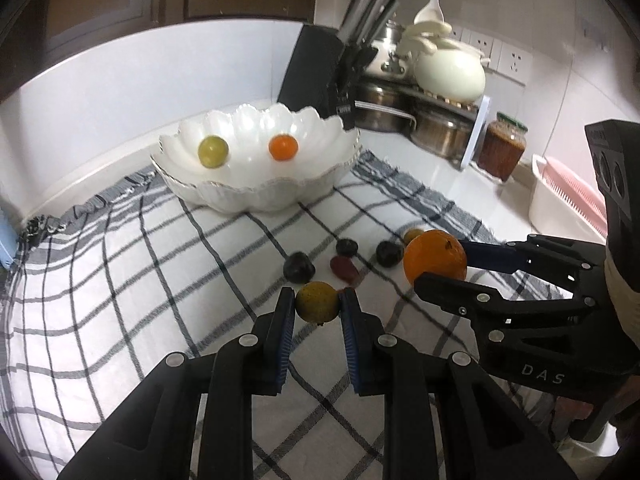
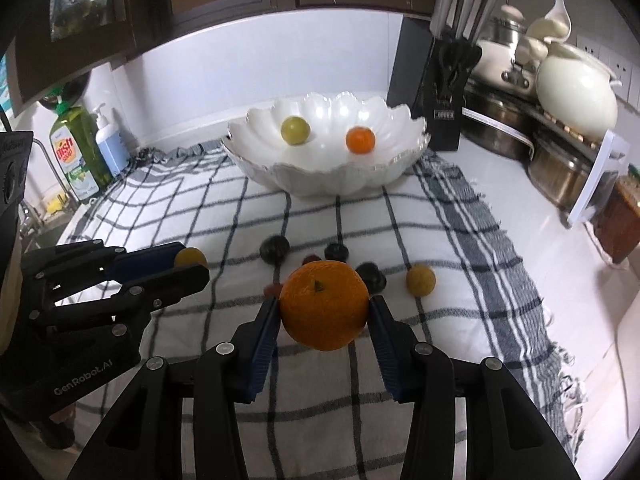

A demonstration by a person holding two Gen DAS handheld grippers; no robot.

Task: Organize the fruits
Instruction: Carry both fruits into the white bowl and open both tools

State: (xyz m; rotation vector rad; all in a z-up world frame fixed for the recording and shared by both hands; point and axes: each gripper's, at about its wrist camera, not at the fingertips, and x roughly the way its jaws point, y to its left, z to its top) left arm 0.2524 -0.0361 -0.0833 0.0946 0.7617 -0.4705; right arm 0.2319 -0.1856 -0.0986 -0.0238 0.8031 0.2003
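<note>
My left gripper [image 1: 317, 304] is shut on a small yellow-green fruit [image 1: 317, 302], just above the checked cloth [image 1: 140, 300]. My right gripper [image 2: 324, 314] is shut on a large orange [image 2: 324, 305]; it also shows in the left wrist view [image 1: 435, 261]. A white scalloped bowl [image 1: 256, 194] stands beyond them with a green fruit [image 1: 213, 151] and a small orange fruit [image 1: 283, 147] inside. On the cloth lie dark plums [image 1: 299, 267], [image 1: 389, 253], a dark berry [image 1: 347, 247], a red fruit [image 1: 344, 268] and a yellow fruit [image 2: 420, 279].
A black knife block [image 1: 320, 72], steel pots [image 1: 440, 128], a white kettle [image 1: 450, 74] and a jar [image 1: 502, 146] stand at the back right. A pink-and-white rack [image 1: 560, 196] is at right. Soap bottles [image 2: 78, 152] stand at the far left by the sink.
</note>
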